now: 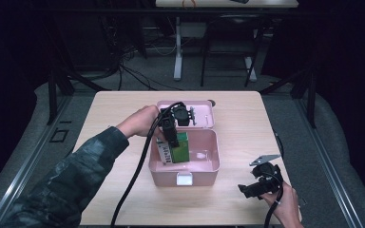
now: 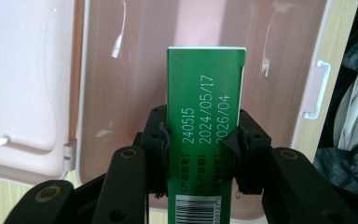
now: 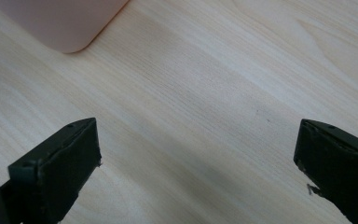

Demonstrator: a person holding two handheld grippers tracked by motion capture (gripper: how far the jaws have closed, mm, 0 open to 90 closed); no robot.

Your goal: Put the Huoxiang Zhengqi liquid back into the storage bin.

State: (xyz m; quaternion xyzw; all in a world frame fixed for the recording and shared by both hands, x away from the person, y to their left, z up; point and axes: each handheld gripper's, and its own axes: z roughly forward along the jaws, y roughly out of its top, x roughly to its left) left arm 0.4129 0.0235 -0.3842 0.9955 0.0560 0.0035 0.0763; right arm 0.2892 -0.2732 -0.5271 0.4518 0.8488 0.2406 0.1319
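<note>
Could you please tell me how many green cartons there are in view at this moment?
1. The green carton is clamped between the left gripper's jaws, inside the open pink box at its left end. No others show, though the gripper hides part of the box.

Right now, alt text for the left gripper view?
The left tool clamps a green carton printed with white dates, holding it over the open pink box. The box's lid lies flat to the left on the wooden table.
</note>
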